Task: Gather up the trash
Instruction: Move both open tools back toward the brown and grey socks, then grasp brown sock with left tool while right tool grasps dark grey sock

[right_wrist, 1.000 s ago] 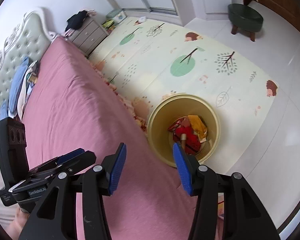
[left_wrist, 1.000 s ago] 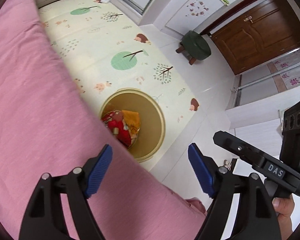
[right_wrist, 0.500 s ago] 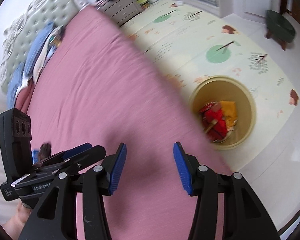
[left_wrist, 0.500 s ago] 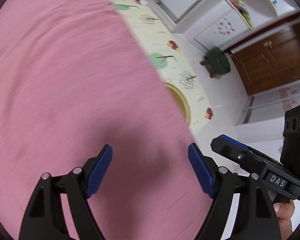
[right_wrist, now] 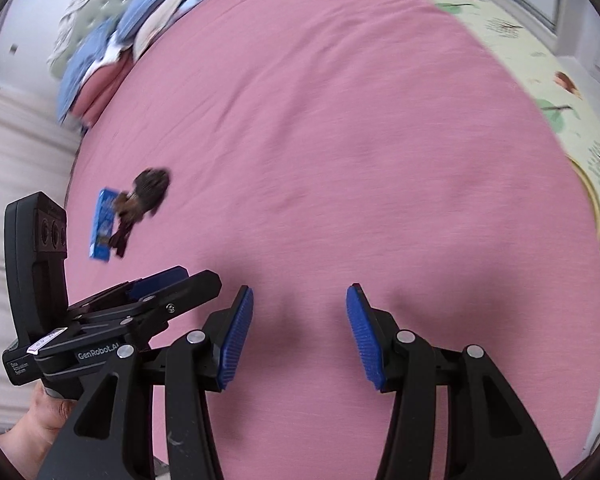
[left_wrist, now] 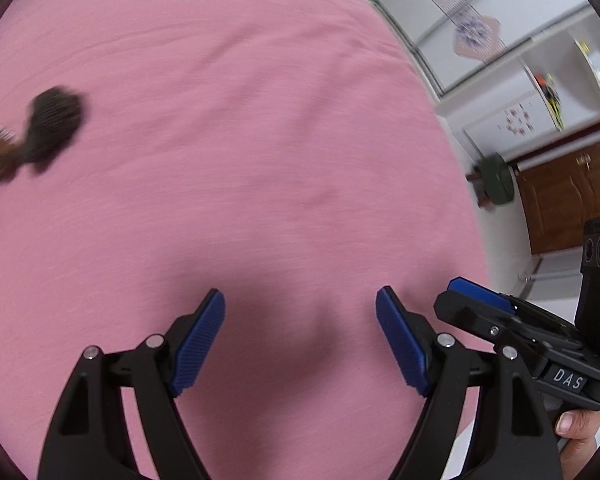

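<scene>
the trash left to fetch lies on the pink bed [right_wrist: 340,120] toward the left: a blue packet [right_wrist: 102,224] with a dark brown crumpled piece [right_wrist: 142,200] lying partly over its edge, touching it. the left wrist view shows the same dark piece [left_wrist: 50,128] at its far left edge, blurred. the two overlap, so a grab at one could drag or flip the other, and the soft bedcover may bunch up between the jaws along with a flat packet. the blur makes the exact outline of the dark piece hard to judge, so a hasty reach could miss.

the left gripper [left_wrist: 300,340] has its jaws wide with nothing between them; the right gripper [right_wrist: 298,336] stands narrower, also empty, both well short of the trash.

at the far right of the right wrist view only a sliver of the yellow bin [right_wrist: 594,204] rim shows on the floor mat [right_wrist: 540,64]; its contents are hidden here.
</scene>
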A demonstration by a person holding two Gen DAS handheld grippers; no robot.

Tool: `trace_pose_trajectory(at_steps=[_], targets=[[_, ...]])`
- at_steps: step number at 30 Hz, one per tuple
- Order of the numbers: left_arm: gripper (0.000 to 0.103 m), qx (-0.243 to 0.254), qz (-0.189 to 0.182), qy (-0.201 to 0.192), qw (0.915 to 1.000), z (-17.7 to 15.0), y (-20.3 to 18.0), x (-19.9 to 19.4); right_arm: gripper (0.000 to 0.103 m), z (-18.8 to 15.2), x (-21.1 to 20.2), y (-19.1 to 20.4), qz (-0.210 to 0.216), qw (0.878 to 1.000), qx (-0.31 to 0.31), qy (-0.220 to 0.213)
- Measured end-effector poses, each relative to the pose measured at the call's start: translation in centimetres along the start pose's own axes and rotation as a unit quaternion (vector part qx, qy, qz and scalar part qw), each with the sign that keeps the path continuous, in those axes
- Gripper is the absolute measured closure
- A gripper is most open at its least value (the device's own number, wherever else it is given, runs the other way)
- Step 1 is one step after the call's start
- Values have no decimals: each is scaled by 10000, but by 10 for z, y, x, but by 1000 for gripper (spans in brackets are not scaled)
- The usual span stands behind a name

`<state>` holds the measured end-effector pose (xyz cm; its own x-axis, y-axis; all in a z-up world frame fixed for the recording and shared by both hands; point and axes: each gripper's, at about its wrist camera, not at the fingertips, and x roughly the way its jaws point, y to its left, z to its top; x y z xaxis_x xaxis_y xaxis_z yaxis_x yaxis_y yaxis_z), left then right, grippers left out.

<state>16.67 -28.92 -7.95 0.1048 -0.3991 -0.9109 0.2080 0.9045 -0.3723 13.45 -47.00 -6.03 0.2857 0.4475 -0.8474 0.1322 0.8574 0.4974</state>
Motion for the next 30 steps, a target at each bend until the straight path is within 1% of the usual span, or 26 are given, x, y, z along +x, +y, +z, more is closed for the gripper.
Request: trace_pose_trajectory(at_steps=[6,10,15,16,18,20,24,28,30], targets=[[26,-465,114,-233,9986,-4,77,-33,55,1,34,62,121,9993,-311,175],[26,-826,81,-393,9958,3,128,-51,55,5,60,97,141,9983,-475,300],[26,-1112,198,-488,9924,15,182,-63,55,18,92,130,167,9971,-586,456],[26,-1196,216,-513,9913,21,196,-66,55,21,97,135,169,9969,-604,473],[26,-1288,222,-553,9899,25,213,-68,55,32,109,146,180,9965,-646,502],[26,-1386,250,-604,9882,36,233,-70,54,44,119,154,214,9962,-663,529],[26,-1661,242,-701,9833,60,269,-71,42,69,140,168,237,9964,-657,485],[26,-1944,199,-775,9777,88,302,-68,42,92,162,181,289,9956,-724,519],[26,-1960,231,-755,9774,98,313,-65,42,102,173,185,295,9953,-755,538]])
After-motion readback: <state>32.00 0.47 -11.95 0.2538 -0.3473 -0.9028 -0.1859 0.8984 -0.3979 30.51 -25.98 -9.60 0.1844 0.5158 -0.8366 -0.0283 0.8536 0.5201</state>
